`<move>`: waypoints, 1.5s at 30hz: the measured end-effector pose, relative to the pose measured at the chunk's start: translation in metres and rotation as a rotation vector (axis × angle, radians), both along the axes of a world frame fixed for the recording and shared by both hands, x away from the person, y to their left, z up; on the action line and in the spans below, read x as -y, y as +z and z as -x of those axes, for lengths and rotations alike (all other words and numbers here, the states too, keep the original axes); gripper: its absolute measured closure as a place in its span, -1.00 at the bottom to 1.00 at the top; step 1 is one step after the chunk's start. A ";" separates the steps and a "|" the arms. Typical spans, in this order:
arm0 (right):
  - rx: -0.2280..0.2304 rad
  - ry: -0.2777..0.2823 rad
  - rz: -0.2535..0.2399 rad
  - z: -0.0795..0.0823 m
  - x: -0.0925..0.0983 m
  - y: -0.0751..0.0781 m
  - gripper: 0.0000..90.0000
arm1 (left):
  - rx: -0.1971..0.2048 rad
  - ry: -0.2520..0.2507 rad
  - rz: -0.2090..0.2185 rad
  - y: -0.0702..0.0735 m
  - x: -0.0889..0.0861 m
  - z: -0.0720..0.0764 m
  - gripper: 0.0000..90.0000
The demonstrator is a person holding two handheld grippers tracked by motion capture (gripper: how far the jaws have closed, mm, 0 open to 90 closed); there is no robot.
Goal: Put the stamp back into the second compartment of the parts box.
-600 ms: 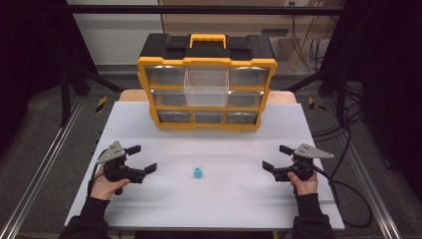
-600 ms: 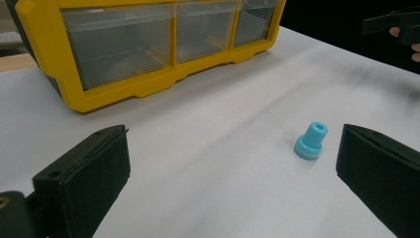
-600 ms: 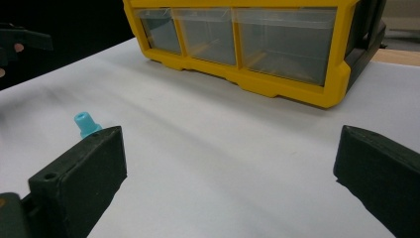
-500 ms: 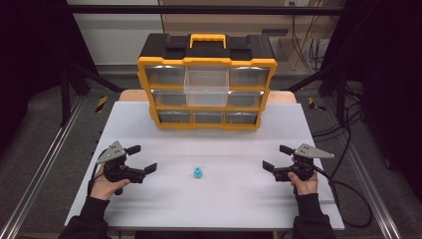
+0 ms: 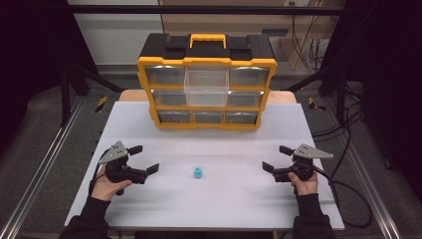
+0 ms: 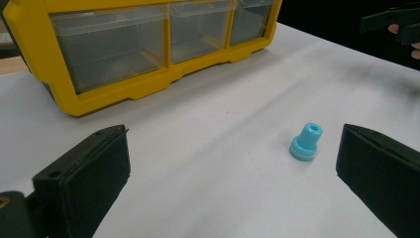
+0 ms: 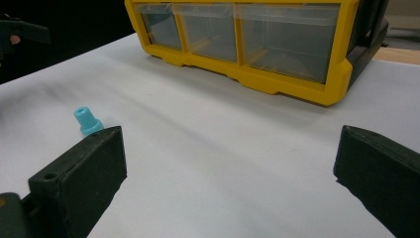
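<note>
We hold the left tool (image 5: 142, 159) and right tool (image 5: 278, 158) wide open, empty. The blue plug (image 5: 198, 173) stands on the bench (image 5: 224, 199) between them, at six o'clock from the organizer (image 5: 206, 82).

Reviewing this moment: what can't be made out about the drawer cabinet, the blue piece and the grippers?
- Yellow and black plastic drawer cabinet: drawer contents unreadable through cloudy fronts in the high view; top rows cut off in both gripper views.
- Small light-blue plastic stepped peg: base hidden behind a jaw in the right gripper view.
- Right gripper: cropped by the left gripper view's edge.
</note>
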State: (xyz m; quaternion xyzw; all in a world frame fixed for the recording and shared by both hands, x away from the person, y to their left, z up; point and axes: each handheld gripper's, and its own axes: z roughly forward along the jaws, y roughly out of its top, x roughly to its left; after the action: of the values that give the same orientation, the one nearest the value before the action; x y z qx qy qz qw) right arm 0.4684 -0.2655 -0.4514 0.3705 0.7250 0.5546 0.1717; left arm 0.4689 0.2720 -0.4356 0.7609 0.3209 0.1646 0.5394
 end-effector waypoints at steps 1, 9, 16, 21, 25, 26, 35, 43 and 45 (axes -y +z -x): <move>-0.001 0.001 0.000 0.000 0.000 0.000 -0.99 | 0.000 0.001 -0.002 0.000 0.001 0.000 -1.00; 0.001 -0.001 0.001 0.000 0.000 0.000 -0.99 | 0.003 0.014 -0.015 0.003 0.005 0.001 -1.00; -0.001 0.000 0.005 0.000 0.000 0.000 -0.99 | 0.005 0.018 -0.027 0.005 0.010 0.002 -1.00; 0.000 0.000 0.009 0.000 0.000 0.000 -0.99 | 0.006 0.010 -0.035 0.006 0.015 0.003 -1.00; -0.001 0.001 0.010 0.000 0.000 0.000 -0.99 | 0.005 0.005 -0.037 0.006 0.019 0.004 -1.00; -0.001 0.001 0.010 0.000 0.000 0.000 -0.99 | 0.005 0.001 -0.042 0.006 0.021 0.004 -1.00; -0.004 0.004 0.013 0.000 -0.001 -0.001 -0.99 | -0.001 -0.001 -0.050 0.006 0.029 0.006 -1.00; -0.004 0.005 0.013 0.000 -0.001 -0.001 -0.99 | -0.005 0.004 -0.053 0.007 0.033 0.006 -1.00; -0.005 0.005 0.013 0.000 -0.001 -0.001 -0.99 | -0.009 0.008 -0.057 0.007 0.035 0.006 -1.00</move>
State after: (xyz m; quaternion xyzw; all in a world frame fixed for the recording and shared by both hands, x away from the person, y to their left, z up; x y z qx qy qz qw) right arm 0.4683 -0.2644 -0.4522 0.3690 0.7298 0.5495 0.1711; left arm 0.4630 0.2373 -0.4282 0.7753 0.3218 0.1726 0.5153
